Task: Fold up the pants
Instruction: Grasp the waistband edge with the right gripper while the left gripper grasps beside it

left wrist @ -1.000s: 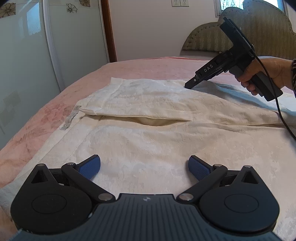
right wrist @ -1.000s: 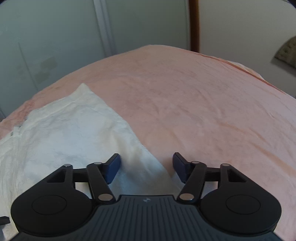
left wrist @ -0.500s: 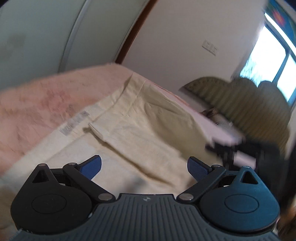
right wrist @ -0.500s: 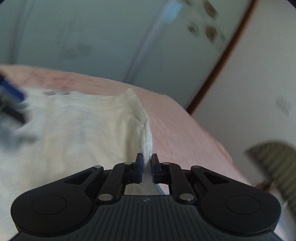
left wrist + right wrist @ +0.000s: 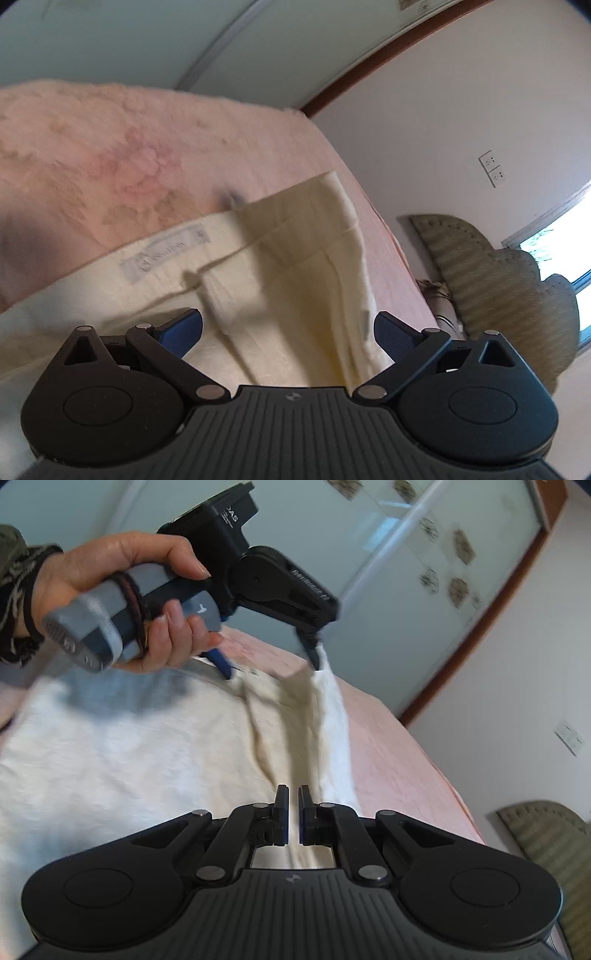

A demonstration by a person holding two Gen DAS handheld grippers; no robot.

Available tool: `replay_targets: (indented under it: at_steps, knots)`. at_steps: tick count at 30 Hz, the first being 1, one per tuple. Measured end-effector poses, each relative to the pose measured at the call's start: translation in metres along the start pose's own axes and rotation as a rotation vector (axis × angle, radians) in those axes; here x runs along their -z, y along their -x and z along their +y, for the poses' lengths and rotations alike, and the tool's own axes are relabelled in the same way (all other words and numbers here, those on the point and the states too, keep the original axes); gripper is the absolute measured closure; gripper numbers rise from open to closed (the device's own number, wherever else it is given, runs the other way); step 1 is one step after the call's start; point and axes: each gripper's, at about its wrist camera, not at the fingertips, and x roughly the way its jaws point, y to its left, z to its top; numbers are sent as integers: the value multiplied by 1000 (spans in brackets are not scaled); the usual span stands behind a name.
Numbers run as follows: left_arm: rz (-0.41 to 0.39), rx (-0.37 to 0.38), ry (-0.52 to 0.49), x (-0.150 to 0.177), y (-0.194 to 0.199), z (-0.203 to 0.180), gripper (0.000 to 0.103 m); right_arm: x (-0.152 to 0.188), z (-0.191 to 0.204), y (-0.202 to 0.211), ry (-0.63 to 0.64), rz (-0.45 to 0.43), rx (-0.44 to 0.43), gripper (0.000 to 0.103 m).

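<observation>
Cream pants (image 5: 155, 760) could slip onto the bed (image 5: 391, 760): your right gripper (image 5: 291, 814) pinches only an edge, your left gripper (image 5: 288, 330) gapes empty.

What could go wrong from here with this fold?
1. The right gripper, whose jaws have just been closing, pinches only a thin ridge of the pants; the cloth may slip out when pulled.
2. The left gripper stands open over the fabric without gripping it, so a one-sided pull could skew the fold.
3. The cloth bunches into creases between the two grippers; these may get folded in.
</observation>
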Motion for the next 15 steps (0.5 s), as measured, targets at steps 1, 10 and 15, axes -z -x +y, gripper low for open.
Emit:
replay_targets:
  at_steps: [1, 10, 15]
  knots:
    - [3, 9, -1, -5, -3, -1, 3, 1, -2, 1, -5, -8, 33, 97]
    - [24, 5, -52, -25, -6, -16, 1, 5, -32, -9, -237, 8, 40, 93]
    - [-15, 12, -109, -20, 11, -24, 1, 2, -18, -10, -189, -5, 36, 91]
